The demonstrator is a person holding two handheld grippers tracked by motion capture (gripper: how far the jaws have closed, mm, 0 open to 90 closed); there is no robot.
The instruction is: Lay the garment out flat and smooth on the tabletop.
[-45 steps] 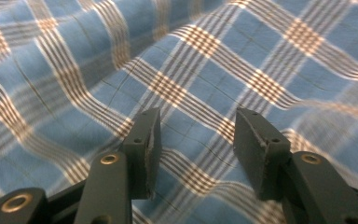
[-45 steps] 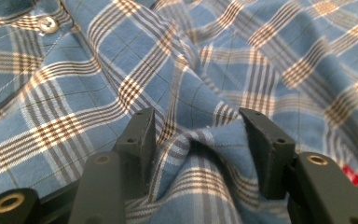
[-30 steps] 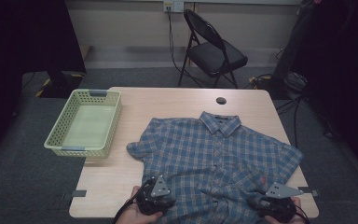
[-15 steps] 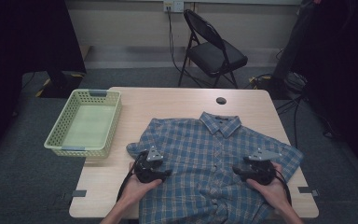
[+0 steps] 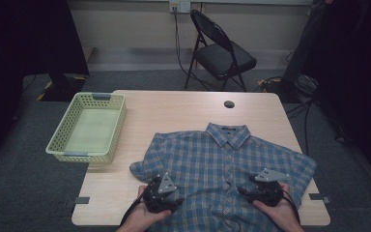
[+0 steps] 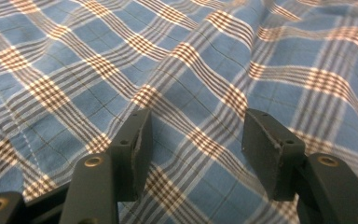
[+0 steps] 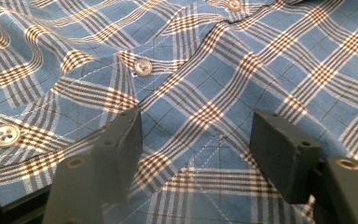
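Note:
A blue plaid button-up shirt (image 5: 222, 169) lies spread flat on the near half of the wooden table (image 5: 174, 111), collar toward the far side. My left gripper (image 5: 166, 193) rests over the shirt's lower left part, my right gripper (image 5: 256, 189) over its lower right part, each held in a hand. In the left gripper view the left gripper (image 6: 198, 126) stands open above the rumpled shirt (image 6: 191, 70). The right gripper (image 7: 196, 123) is open too, just beside the shirt's (image 7: 270, 60) button placket. Both pairs of jaws have just been opening; cloth lies under the gap, unpinched.
A pale green plastic basket (image 5: 118, 123) sits at the table's left edge, partly overhanging it. A small black round cap (image 5: 229, 104) is set into the far table top. A black folding chair (image 5: 222, 53) stands behind the table.
Both hands went from the near hem forward onto the shirt, then drew back a little toward the near edge. The shirt now lies slightly nearer to that edge.

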